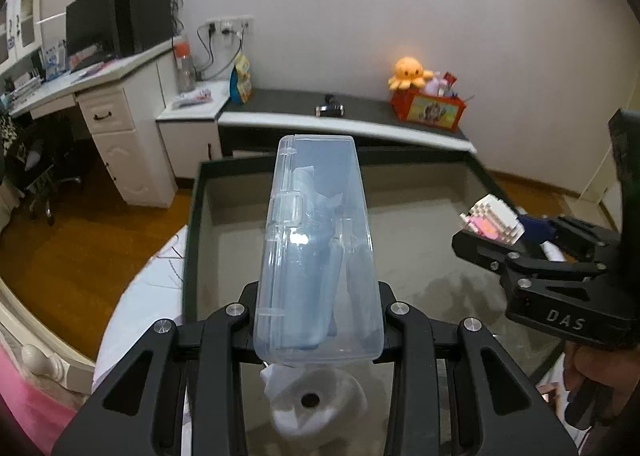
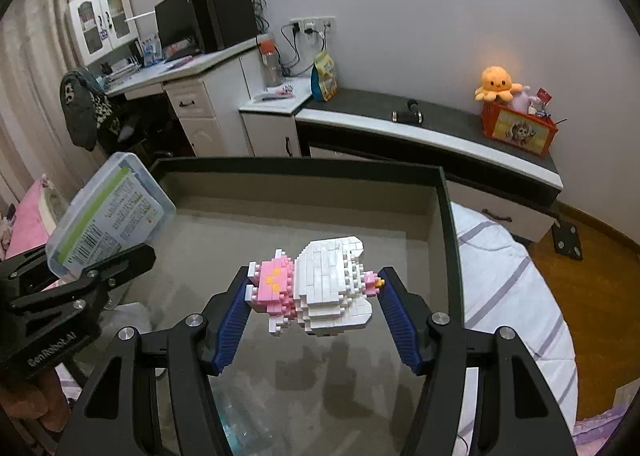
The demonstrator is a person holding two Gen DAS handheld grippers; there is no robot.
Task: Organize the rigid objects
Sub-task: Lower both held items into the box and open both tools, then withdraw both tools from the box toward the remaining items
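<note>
- The left gripper [image 1: 318, 292] clenches a clear plastic case [image 1: 316, 240], rounded at the corners and hinged along one long side, over the near end of the tray [image 1: 192, 215]; its fingertips are hidden behind the case, and the pale blue contents show only as blurred shapes through the lid.
- The right-wrist view shows the same case from below, where a green-and-white printed label with a barcode covers its underside; the print is too small to read.
- The right gripper [image 2: 314, 290] grasps a brick-built figure [image 2: 320, 288] of tiny studded white and pink blocks, pinched end to end between ribbed blue pads [image 2: 232, 316], above the tray's middle.
- Below the left gripper, on the tray's near floor, lies a crumpled white object with a dark hole [image 1: 316, 400], partly cut off by the gripper frame.
- The tray itself is a shallow, dark-rimmed rectangle with a dull beige, felt-like floor; it sits on a striped white cloth [image 2: 516, 296].
- Beyond the tray's far rim runs a dark-topped low cabinet [image 1: 360, 107], carrying a small black object too blurred to identify.
- At the cabinet's right end, an orange plush octopus [image 1: 408, 73] tops a red box [image 1: 430, 107].
</note>
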